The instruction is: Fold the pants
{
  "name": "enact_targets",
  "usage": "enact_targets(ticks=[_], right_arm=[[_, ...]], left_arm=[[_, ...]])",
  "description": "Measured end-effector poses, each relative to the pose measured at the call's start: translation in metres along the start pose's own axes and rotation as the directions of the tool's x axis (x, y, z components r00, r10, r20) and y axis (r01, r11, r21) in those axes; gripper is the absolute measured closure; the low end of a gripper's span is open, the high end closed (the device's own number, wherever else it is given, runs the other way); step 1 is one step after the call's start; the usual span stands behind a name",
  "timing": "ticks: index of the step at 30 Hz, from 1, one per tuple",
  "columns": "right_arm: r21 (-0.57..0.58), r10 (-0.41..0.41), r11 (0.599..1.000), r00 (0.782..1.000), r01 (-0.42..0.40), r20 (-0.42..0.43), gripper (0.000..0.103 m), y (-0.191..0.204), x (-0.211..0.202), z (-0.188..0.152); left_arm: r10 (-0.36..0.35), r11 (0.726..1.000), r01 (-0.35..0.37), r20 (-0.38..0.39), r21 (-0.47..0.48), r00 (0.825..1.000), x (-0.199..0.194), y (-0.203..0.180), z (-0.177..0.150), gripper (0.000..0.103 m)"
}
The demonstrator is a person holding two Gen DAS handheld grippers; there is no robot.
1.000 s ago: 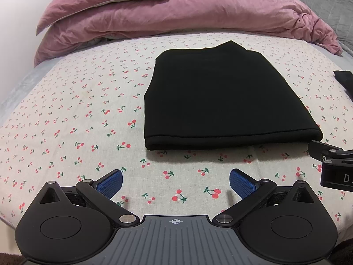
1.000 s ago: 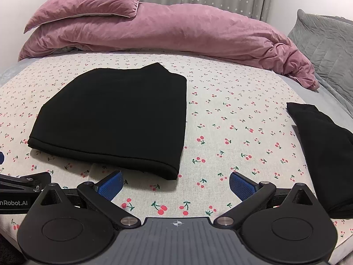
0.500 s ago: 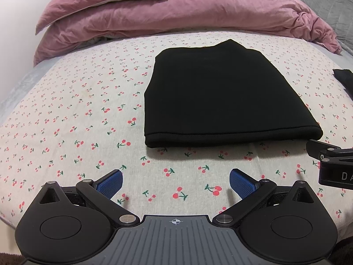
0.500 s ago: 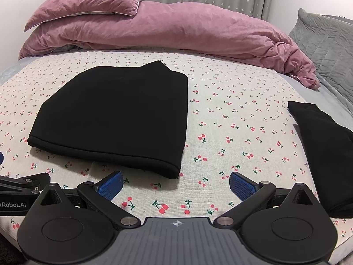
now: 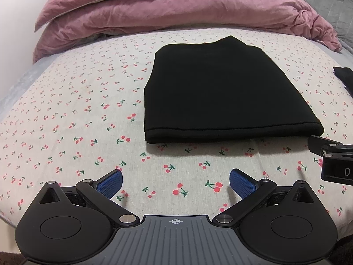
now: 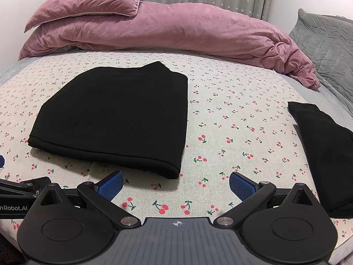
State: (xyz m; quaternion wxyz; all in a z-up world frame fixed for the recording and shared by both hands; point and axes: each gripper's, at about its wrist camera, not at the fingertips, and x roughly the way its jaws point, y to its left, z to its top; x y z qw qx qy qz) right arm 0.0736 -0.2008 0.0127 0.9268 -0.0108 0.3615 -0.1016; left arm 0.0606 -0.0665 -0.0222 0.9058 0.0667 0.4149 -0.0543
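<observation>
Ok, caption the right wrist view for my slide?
Folded black pants on the cherry-print sheet, right gripper open and empty before them.

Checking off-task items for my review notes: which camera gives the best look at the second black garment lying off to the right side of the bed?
The right wrist view. There the second black garment shows nearly whole, folded on the cherry-print sheet by the right edge. The left wrist view catches only a dark corner of it at the frame's right border.

Folded black pants lie flat beyond the left hand-held gripper (fingers spread, empty).
</observation>
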Motion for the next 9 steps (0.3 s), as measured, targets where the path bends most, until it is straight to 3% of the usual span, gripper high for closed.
enact_targets(ticks=[9], right_arm=[[-0.003,0.001,1.000,1.000,-0.001,-0.004,0.001,0.0024,0.0005,-0.0006]], left_arm=[[0.000,1.000,0.000,-0.005,0.005,1.000,0.0002,-0.0007,-0.0002,0.000]])
